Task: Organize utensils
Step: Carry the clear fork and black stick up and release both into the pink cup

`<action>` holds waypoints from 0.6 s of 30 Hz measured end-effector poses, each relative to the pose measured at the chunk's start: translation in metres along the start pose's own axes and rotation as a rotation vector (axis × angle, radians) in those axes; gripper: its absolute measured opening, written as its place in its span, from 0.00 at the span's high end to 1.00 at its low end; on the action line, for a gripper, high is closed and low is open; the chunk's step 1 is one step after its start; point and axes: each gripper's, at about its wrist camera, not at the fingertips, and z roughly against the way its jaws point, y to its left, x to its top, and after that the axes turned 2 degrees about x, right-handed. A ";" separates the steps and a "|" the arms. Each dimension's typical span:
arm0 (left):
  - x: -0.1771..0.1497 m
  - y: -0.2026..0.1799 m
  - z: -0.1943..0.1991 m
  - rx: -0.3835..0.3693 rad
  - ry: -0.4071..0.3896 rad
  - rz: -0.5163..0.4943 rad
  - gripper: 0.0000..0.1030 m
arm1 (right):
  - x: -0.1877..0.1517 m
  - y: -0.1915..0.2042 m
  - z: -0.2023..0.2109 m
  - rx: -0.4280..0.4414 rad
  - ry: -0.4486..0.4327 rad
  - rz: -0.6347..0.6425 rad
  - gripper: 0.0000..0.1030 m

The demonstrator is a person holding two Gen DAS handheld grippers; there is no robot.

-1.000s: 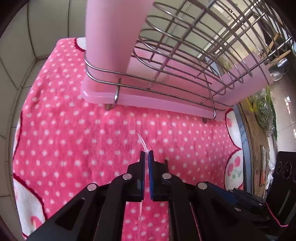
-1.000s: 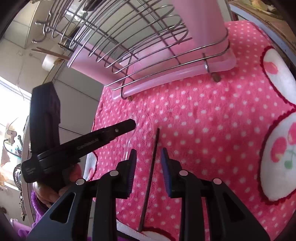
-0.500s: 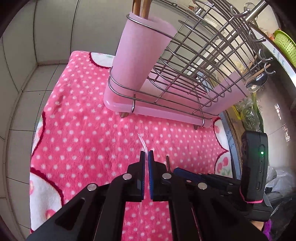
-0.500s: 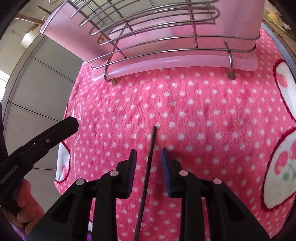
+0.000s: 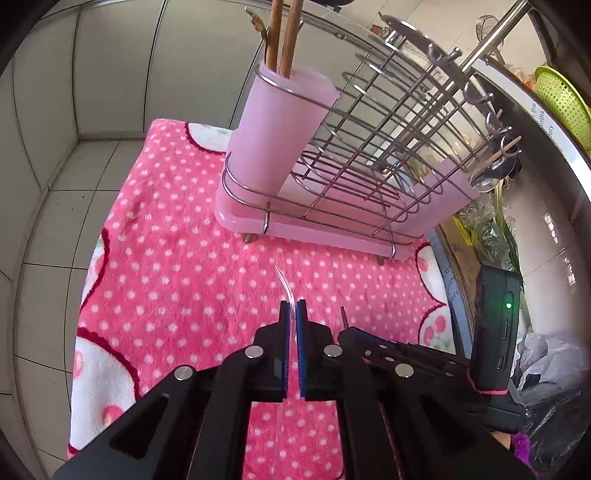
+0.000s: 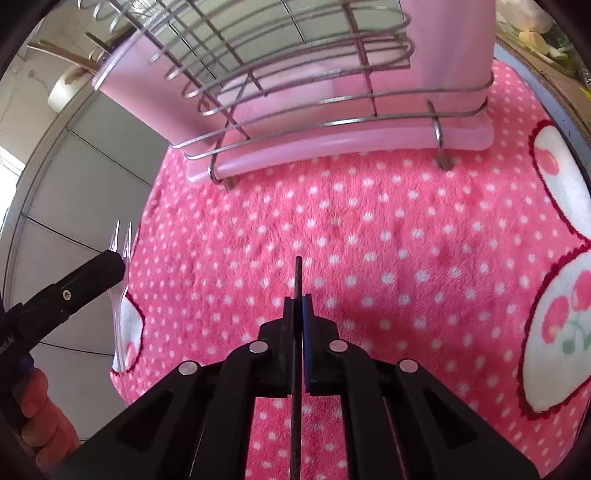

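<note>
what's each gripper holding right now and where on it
Left gripper: clear plastic fork, gripped along its handle. Right gripper: thin dark chopstick, just clamped near its far end.

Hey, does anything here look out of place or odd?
Nothing stands out. The dish rack stands level on the polka-dot towel; the left gripper holds a clear plastic fork, the right gripper a dark chopstick.

Ahead of my claws the towel (image 6: 369, 236) lies bare; the rack (image 5: 354, 177) blocks beyond; its cup (image 5: 273, 125), maybe half-full, holds sticks (image 5: 282, 33).
</note>
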 end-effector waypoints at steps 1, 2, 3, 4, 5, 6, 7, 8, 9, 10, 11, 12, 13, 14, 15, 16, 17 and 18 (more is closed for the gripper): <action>0.001 -0.001 0.005 -0.007 -0.014 0.001 0.97 | 0.000 0.000 0.007 0.004 -0.024 0.002 0.96; 0.001 -0.003 0.010 -0.012 -0.027 0.001 0.97 | 0.000 0.000 0.017 0.026 -0.055 0.000 0.96; 0.001 -0.004 0.015 -0.015 -0.041 0.000 0.97 | -0.001 0.000 0.025 0.032 -0.079 -0.002 0.96; 0.002 -0.006 0.020 -0.016 -0.054 -0.002 0.97 | -0.001 0.000 0.034 0.033 -0.106 -0.001 0.96; 0.002 -0.008 0.025 -0.017 -0.069 -0.005 0.97 | -0.002 0.001 0.040 0.040 -0.129 0.002 0.96; 0.002 -0.010 0.030 -0.017 -0.084 -0.008 0.97 | -0.003 0.002 0.050 0.048 -0.163 0.005 0.96; 0.001 -0.012 0.036 -0.019 -0.105 -0.010 0.97 | -0.004 0.001 0.059 0.054 -0.194 0.008 0.96; 0.001 -0.014 0.043 -0.023 -0.125 -0.015 0.97 | -0.005 0.000 0.068 0.060 -0.220 0.010 0.96; 0.001 -0.016 0.048 -0.024 -0.143 -0.020 0.97 | -0.006 -0.001 0.078 0.070 -0.251 0.010 0.96; 0.001 -0.019 0.055 -0.022 -0.164 -0.025 0.97 | -0.007 -0.002 0.087 0.081 -0.278 0.012 0.96; 0.001 -0.021 0.061 -0.019 -0.186 -0.033 0.97 | -0.009 -0.002 0.096 0.085 -0.311 0.016 0.96; 0.000 -0.023 0.067 -0.016 -0.208 -0.041 0.97 | -0.010 -0.003 0.106 0.089 -0.341 0.019 0.96; 0.000 -0.025 0.074 -0.015 -0.229 -0.046 0.97 | -0.012 -0.003 0.115 0.098 -0.369 0.021 0.96; -0.001 -0.028 0.081 -0.017 -0.248 -0.052 0.97 | -0.013 -0.007 0.126 0.101 -0.389 0.020 0.96; -0.001 -0.029 0.089 -0.021 -0.266 -0.056 0.97 | -0.014 -0.008 0.135 0.101 -0.416 0.022 0.96; -0.002 -0.031 0.096 -0.025 -0.287 -0.061 0.97 | -0.016 -0.009 0.145 0.101 -0.443 0.027 0.96; -0.002 -0.033 0.103 -0.026 -0.308 -0.065 0.97 | -0.017 -0.010 0.154 0.100 -0.466 0.030 0.96; -0.003 -0.034 0.110 -0.026 -0.327 -0.072 0.97 | -0.019 -0.010 0.163 0.096 -0.495 0.035 0.96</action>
